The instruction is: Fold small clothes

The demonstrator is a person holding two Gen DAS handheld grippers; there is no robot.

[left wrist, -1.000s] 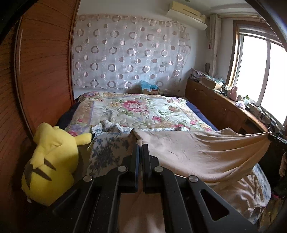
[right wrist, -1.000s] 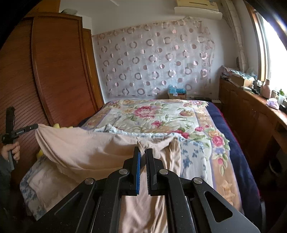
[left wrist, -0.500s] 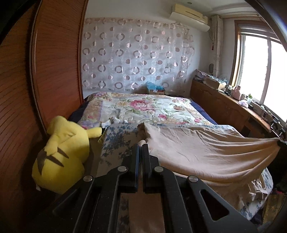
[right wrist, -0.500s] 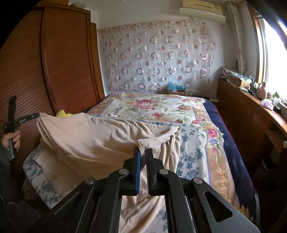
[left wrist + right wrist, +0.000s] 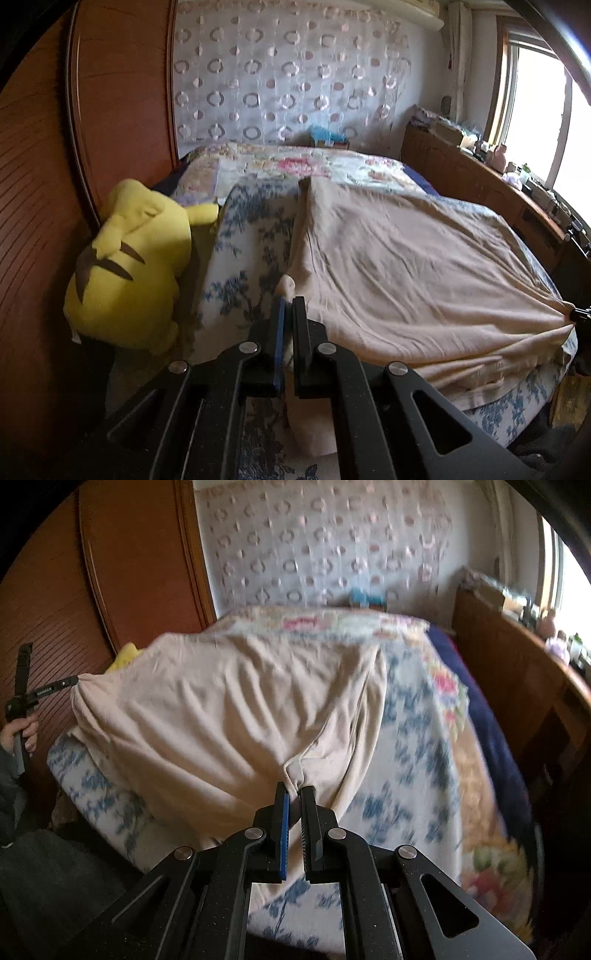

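Currently left hand-held gripper (image 5: pixel 288 302) and right hand-held gripper (image 5: pixel 294 792) each clamped on beige garment (image 5: pixel 406 258) corner, cloth spread over bed (image 5: pixel 251 236).

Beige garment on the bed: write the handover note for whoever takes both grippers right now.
Left gripper: jaws shut on one near corner of the beige garment.
Right gripper: jaws shut on the other near corner.
Position: the garment is stretched between the two grippers and spread over the blue floral sheet at the foot of the bed. A yellow plush toy lies to its left, apart from the garment.
Done: both corners gripped, cloth spread out.
Left: no fold is visible yet. Likely next, carry both gripped corners toward the far edge to fold it in half, then release and smooth.
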